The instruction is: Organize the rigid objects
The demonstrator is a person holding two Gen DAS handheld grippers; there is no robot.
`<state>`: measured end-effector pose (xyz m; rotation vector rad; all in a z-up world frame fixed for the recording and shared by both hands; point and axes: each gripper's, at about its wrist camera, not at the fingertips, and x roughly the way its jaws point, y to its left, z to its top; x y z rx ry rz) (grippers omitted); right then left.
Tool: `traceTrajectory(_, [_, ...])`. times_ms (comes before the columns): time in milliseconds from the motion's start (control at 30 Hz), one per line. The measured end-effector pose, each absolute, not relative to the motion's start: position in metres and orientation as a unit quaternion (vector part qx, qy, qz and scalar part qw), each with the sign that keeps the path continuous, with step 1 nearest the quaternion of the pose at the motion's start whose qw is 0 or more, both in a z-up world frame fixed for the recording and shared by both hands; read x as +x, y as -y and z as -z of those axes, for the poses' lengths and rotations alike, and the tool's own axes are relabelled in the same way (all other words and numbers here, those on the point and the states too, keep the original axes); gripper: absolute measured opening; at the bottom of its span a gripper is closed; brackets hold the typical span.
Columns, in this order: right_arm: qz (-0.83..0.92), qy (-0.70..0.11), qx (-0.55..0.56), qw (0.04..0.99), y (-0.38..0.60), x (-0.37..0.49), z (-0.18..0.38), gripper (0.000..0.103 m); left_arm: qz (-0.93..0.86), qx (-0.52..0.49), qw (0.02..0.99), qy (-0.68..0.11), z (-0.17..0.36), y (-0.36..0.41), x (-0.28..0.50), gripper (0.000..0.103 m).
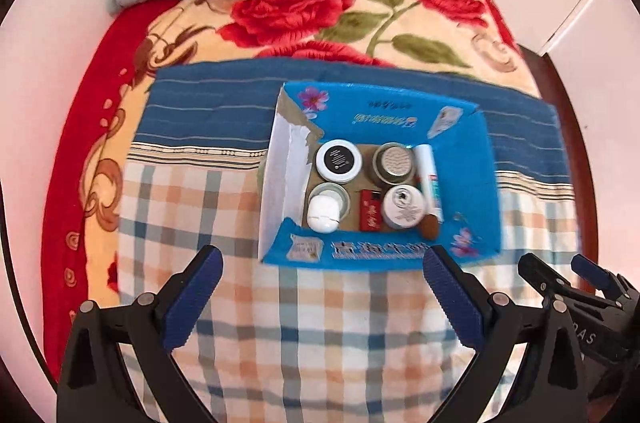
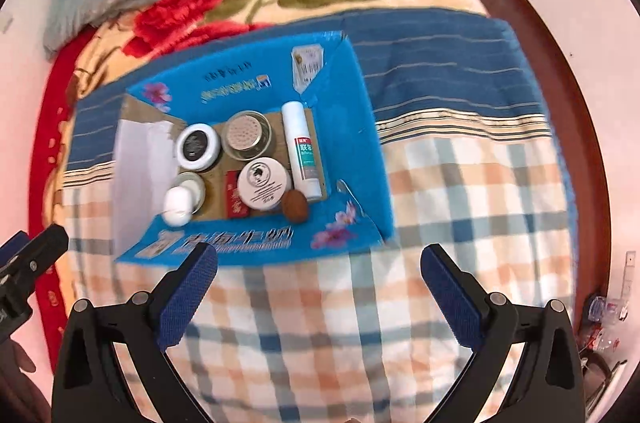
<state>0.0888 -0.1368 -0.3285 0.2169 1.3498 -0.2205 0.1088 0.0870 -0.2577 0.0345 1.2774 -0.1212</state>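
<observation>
Both hand-held grippers, left (image 1: 322, 265) and right (image 2: 319, 263), hover released and empty over the bed (image 1: 320, 323), just short of the blue box (image 1: 460, 159). Jars, a white tube (image 2: 303, 151) and a walnut (image 2: 295, 206) sit packed inside; reaching in risks knocking neighbours or tipping the box on soft bedding.

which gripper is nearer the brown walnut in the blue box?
Left, by a small margin, as I judge it. The left gripper hangs open just short of the blue cardboard box, the brown walnut ahead and to its right. The right gripper sits open, slightly farther back.
</observation>
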Motion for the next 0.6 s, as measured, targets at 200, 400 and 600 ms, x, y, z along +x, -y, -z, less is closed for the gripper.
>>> traceTrajectory(200, [0.092, -0.6, 0.094, 0.789, 0.135, 0.044, 0.245, 0.103, 0.063, 0.005, 0.809, -0.584, 0.186, -0.086, 0.078, 0.103])
traceTrajectory(400, [0.072, -0.583, 0.094, 0.804, 0.133, 0.005, 0.167, 0.103, 0.059, 0.008, 0.82, -0.569, 0.127, -0.085, 0.05, 0.103])
traceTrajectory(600, [0.053, -0.571, 0.093, 0.814, 0.129, -0.018, 0.11, 0.103, 0.051, 0.009, 0.828, -0.558, 0.088, -0.089, 0.035, 0.103])
